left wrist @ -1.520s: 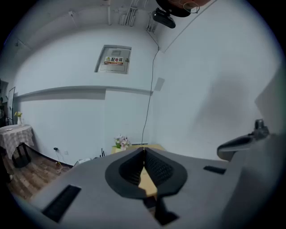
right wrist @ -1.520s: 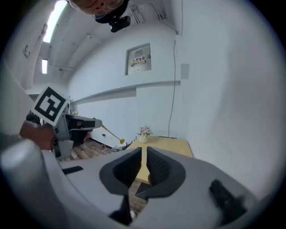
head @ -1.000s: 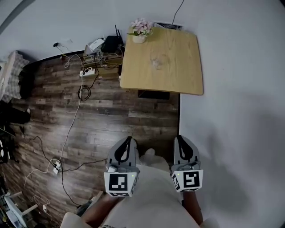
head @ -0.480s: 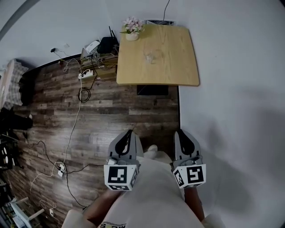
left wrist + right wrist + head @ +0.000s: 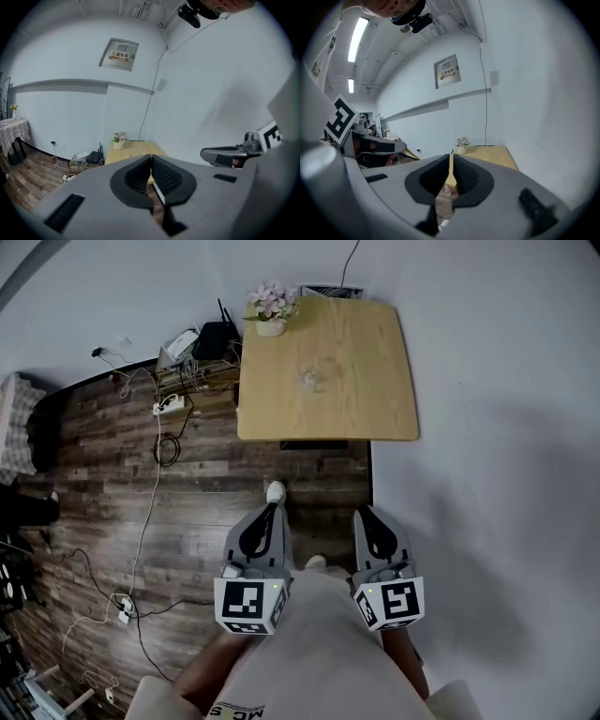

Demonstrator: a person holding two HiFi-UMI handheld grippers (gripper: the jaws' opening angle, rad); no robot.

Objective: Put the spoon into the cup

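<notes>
A small clear cup stands near the middle of the light wooden table far ahead of me in the head view. The spoon is too small to make out there. My left gripper and right gripper are held side by side close to my body, well short of the table, over the wood floor. Both are shut with nothing between the jaws. In the left gripper view the left gripper points at the table. The right gripper points at it too.
A pot of pink flowers sits on the table's far left corner. Cables, a power strip and black boxes lie on the floor left of the table. A white wall runs along the right. My shoe shows ahead.
The table has drawn nearer in the head view. A foot has stepped forward into sight. Both grippers stay shut and level in front of my body.
</notes>
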